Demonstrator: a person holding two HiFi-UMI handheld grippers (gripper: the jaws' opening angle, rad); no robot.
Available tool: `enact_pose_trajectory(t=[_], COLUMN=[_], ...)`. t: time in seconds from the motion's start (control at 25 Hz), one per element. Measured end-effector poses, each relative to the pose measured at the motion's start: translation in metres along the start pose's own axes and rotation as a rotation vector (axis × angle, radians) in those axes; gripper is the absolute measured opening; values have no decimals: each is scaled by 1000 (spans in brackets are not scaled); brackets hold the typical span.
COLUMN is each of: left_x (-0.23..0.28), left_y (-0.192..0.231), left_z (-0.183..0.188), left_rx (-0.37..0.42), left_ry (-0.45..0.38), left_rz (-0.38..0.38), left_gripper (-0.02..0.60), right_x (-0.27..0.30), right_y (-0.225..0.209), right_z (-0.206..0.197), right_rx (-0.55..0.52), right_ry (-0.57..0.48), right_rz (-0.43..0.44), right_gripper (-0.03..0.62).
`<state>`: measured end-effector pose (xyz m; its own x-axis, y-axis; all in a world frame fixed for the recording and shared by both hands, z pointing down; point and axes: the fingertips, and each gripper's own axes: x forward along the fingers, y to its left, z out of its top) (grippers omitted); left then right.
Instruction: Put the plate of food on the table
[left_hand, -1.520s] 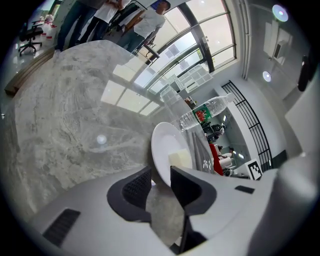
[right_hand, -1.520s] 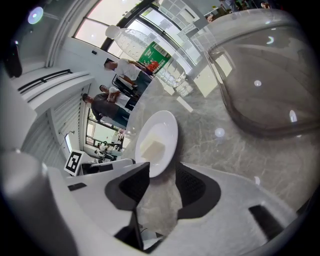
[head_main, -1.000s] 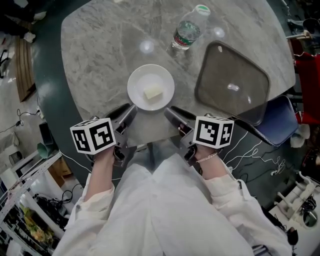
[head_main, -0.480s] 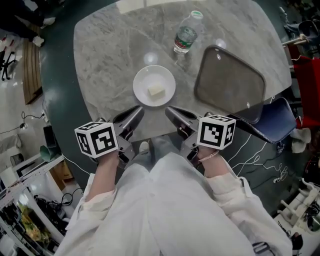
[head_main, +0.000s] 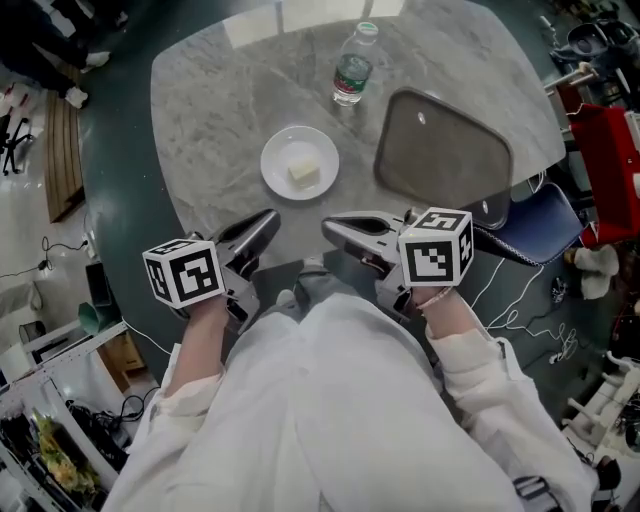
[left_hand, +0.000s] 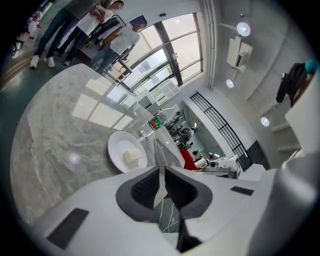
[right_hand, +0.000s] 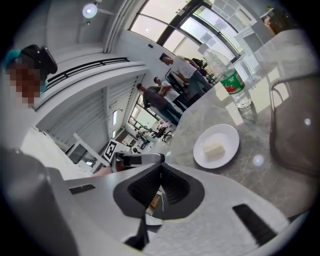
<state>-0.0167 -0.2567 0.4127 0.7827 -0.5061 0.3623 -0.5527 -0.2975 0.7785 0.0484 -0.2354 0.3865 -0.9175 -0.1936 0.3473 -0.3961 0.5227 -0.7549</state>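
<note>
The plate, carrying a pale block of food, sits on the marble surface, a little in from the edge nearest the person. Both tongs are at that edge, apart from the plate and not touching it. The left tongs are on the near side to its left, the right tongs on the near side to its right. Each pair is closed with nothing between its jaws. A bottle stands beyond the plate, and a dark tray lies to its right.
</note>
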Motion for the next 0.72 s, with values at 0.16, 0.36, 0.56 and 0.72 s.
enact_pose_trajectory(t=[0.16,0.36,0.56,0.72], left_x=[-2,5,13,13], left_y=[-9,-20,-26,-33], left_z=[-6,-10,-9,-4], left_rx=[20,58,86,99], left_ry=[6,31,22,-6], left_rz=[-7,-19,-21,-32], left_gripper=[38,37,34,32], right_x=[-9,-12,-16,-18], right_y=[15,24,24,23], right_z=[2,7,8,4], right_rx=[-78,-153,-190,-197], right_ry=[33,61,59,50], right_rz=[50,49,32,16], right_gripper=[3,2,2,2])
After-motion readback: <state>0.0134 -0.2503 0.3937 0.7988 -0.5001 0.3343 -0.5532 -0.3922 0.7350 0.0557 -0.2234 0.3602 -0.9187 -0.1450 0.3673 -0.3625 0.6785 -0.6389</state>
